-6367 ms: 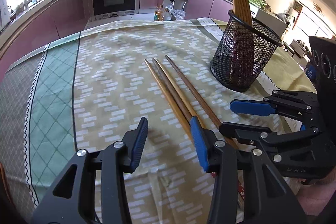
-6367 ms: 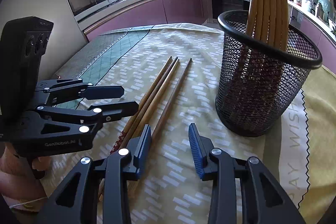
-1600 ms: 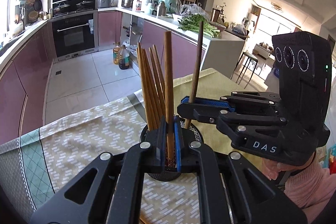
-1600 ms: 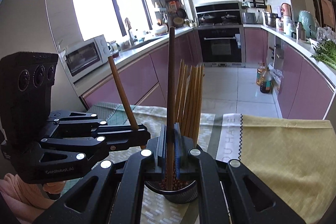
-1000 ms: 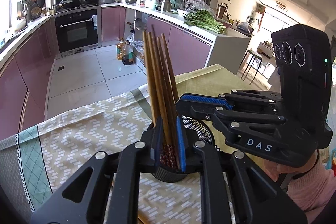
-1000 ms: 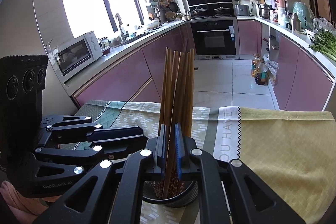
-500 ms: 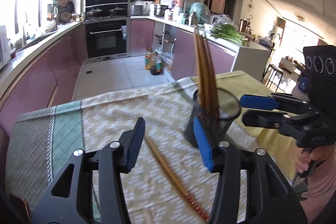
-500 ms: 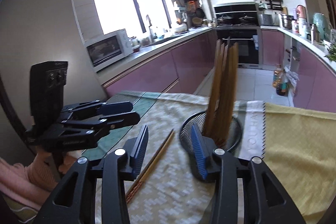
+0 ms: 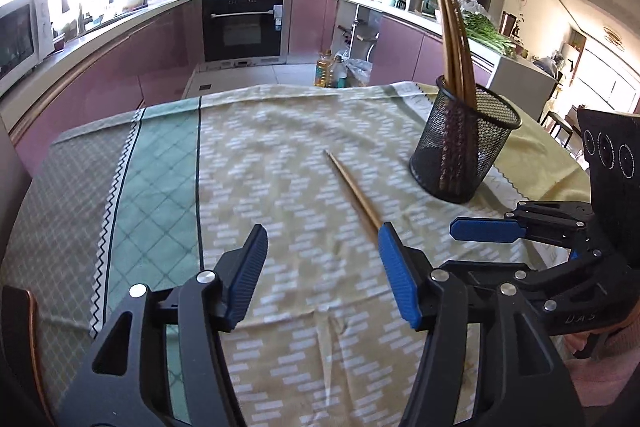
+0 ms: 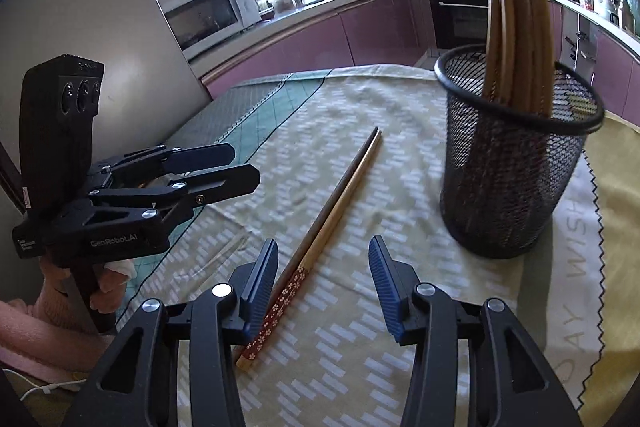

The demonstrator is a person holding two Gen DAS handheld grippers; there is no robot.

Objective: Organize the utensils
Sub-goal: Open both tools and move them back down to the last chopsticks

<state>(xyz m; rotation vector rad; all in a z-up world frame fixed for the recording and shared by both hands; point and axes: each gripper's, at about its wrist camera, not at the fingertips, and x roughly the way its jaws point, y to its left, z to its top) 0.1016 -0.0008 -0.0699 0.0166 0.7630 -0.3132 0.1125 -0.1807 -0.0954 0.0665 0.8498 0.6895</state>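
One chopstick (image 10: pixel 328 219) left on the counter (image 9: pixel 280 131), lying flat just beside the mesh holder (image 10: pixel 516 163). Both grippers just dropped theirs in, so the bundle (image 10: pixel 516 27) standing in there is fuller than a second ago. Left gripper (image 9: pixel 322 275) is empty, fingers opening; right gripper (image 10: pixel 322 287) is open, straddling the leftover's patterned end without touching. Looks like that's the last pickup.

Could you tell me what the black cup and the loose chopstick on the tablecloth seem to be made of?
Black cup: apparently metal wire mesh with a matte black coating; the chopsticks inside show through it.
Loose chopstick: probably wood or bamboo, smooth brown, with a red flower-printed band at its thick end.
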